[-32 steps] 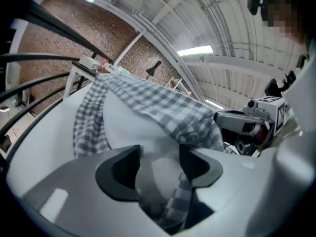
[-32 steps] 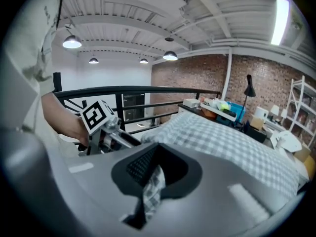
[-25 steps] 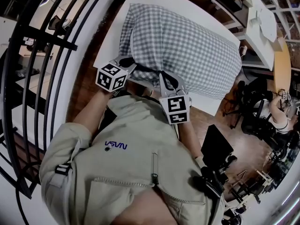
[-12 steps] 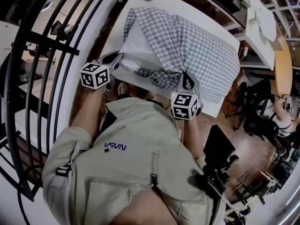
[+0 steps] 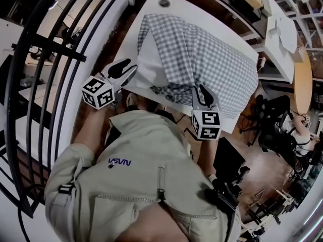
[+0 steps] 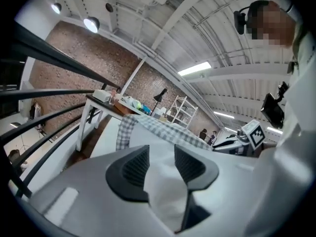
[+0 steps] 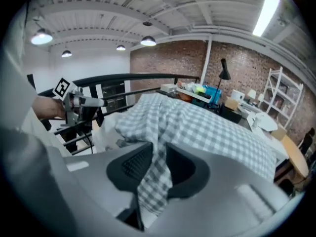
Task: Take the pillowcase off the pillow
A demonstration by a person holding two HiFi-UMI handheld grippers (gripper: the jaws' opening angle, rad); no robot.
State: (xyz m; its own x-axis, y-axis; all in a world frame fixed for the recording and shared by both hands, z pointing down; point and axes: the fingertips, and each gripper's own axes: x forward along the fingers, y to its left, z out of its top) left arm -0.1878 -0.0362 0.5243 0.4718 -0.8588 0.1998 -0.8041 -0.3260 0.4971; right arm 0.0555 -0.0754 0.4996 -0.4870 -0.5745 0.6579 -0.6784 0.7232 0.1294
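Left gripper [image 6: 161, 157]: jaws partway apart and have just been opening. A white fold of the pillow [image 5: 150, 67] lies between them, loose, not pinched. The bare pillow end runs straight ahead of these jaws, resting on the table [image 5: 174, 6]. Past that bare end the pillowcase [image 5: 212, 59] begins: gingham, bunched in a ridge across the pillow, ahead and to the right of the left gripper. The railing [image 5: 55, 49] is close on this gripper's left.

Right gripper [image 7: 159, 154]: jaws also partway apart and have just been opening. The pillowcase hem hangs down between them, slack, not clamped. The rest of the pillowcase spreads ahead and to the right of this gripper, covering most of the pillow. The exposed white pillow end shows ahead-left of it. The left gripper sits past that, further left, pointing toward the pillow.

In the head view both grippers are at the near edge of the pillow. The left one is at the bare white corner and the right one at the gingham edge, well apart from each other. The left gripper points close to level; the right one tilts down at the cloth. The pillowcase is partly off: the near-left end of the pillow is uncovered, while the far and right part is inside the case.
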